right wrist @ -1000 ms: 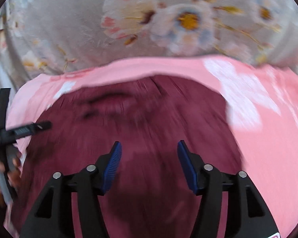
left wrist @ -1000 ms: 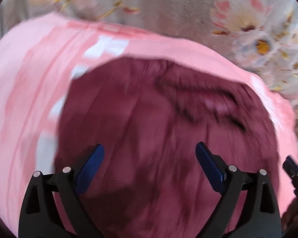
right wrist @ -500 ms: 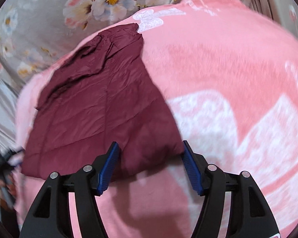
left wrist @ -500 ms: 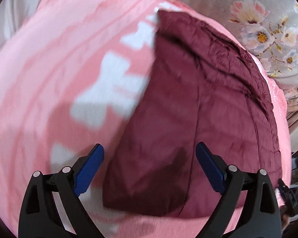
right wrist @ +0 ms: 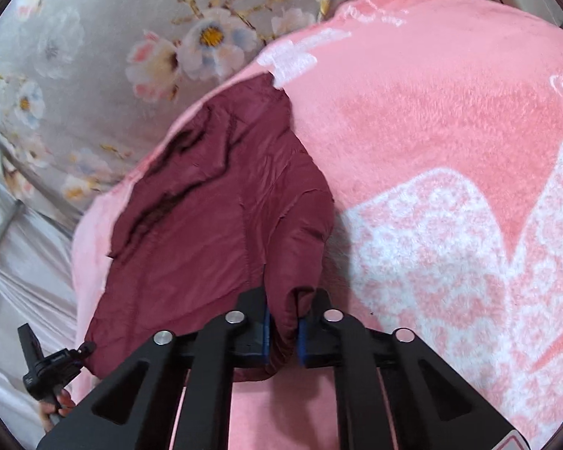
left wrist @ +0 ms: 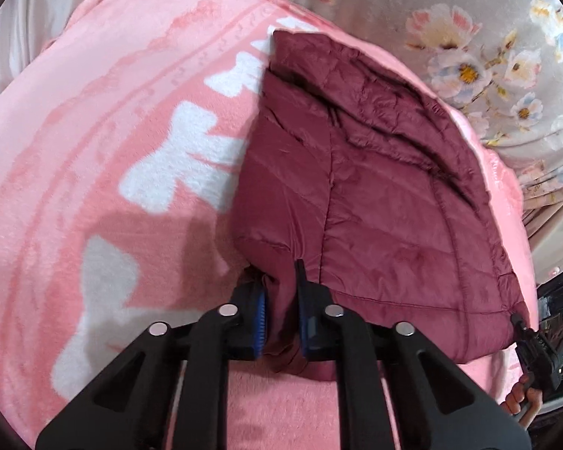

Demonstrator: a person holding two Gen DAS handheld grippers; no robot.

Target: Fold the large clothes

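Note:
A maroon quilted jacket [left wrist: 375, 195] lies folded flat on a pink blanket [left wrist: 112, 131]. My left gripper [left wrist: 281, 318] is shut on the jacket's near left corner. In the right wrist view the same jacket [right wrist: 214, 217] stretches away to the left, and my right gripper [right wrist: 283, 333] is shut on its near right corner. Both corners bunch between the blue pads. The right gripper shows small at the right edge of the left wrist view [left wrist: 533, 345], and the left gripper at the left edge of the right wrist view [right wrist: 52, 367].
The pink blanket [right wrist: 450, 150] has white bow patterns and covers a bed. A grey floral sheet [left wrist: 488, 56] lies beyond the jacket, also in the right wrist view [right wrist: 112, 37]. Dark clutter [left wrist: 559, 315] sits past the bed's right edge.
Both grippers were open above the jacket; they have dropped to its near edge and closed on the two near corners.

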